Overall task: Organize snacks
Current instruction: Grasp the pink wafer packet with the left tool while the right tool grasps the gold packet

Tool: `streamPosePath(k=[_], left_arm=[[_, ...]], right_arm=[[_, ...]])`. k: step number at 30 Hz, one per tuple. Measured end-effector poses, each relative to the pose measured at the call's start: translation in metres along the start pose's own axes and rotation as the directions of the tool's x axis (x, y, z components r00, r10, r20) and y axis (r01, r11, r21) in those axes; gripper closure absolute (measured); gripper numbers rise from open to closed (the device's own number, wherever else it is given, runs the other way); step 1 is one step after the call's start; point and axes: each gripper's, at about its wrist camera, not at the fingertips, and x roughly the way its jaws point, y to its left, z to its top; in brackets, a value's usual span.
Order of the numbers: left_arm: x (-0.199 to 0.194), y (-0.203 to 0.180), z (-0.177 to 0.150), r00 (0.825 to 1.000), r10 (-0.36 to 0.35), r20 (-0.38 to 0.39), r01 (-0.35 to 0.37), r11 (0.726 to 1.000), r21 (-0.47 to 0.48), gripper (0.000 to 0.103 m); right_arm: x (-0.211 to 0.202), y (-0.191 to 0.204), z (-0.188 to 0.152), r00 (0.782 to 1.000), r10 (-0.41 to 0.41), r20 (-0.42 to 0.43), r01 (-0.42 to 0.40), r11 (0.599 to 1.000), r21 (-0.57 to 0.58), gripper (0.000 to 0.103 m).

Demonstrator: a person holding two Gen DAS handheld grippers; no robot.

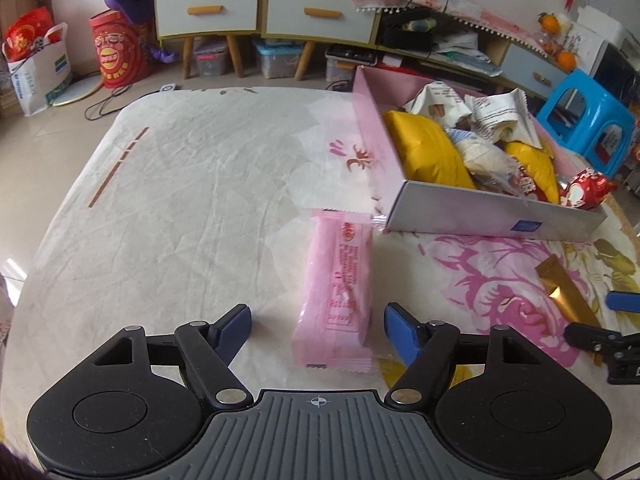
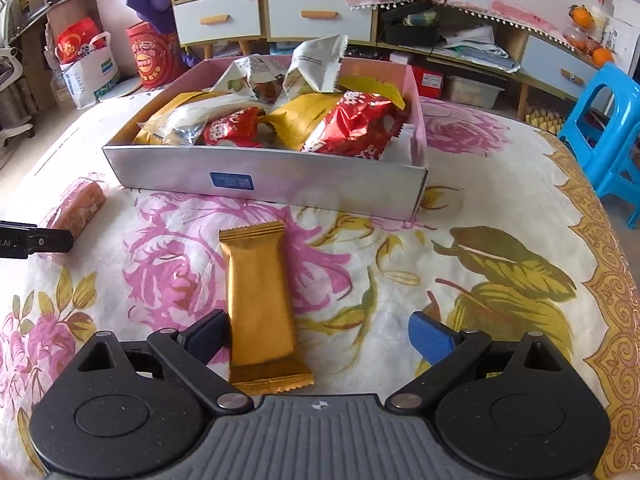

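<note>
A pink snack packet (image 1: 340, 292) lies on the cloth-covered table, between the open fingers of my left gripper (image 1: 320, 330), nearer the right finger. It also shows in the right wrist view (image 2: 76, 208). A gold snack packet (image 2: 262, 308) lies between the open fingers of my right gripper (image 2: 320, 338), against the left finger. It also shows in the left wrist view (image 1: 566, 292). A pink box (image 1: 460, 204) (image 2: 280, 178) holds several yellow, red and white snack packets.
The flowered tablecloth (image 2: 500, 240) covers the table. A blue plastic stool (image 2: 608, 128) stands at the right. White drawer cabinets (image 1: 264, 8), storage bins and a red drum (image 1: 116, 52) stand beyond the table's far edge.
</note>
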Motion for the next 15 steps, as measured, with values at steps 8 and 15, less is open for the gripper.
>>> streamPosePath(k=[8,15], left_arm=[[0.004,-0.023,0.002,1.000,-0.010,0.010,0.009,0.998,0.058,0.039],[0.004,-0.017,0.004,1.000,0.013,0.013,-0.013,1.000,0.022,0.065]], right_arm=[[0.004,0.020,0.006,0.997,0.071,0.030,-0.069,0.996,-0.057,0.020],[0.004,0.028,0.009,0.995,0.085,0.056,-0.081,0.994,-0.080,0.042]])
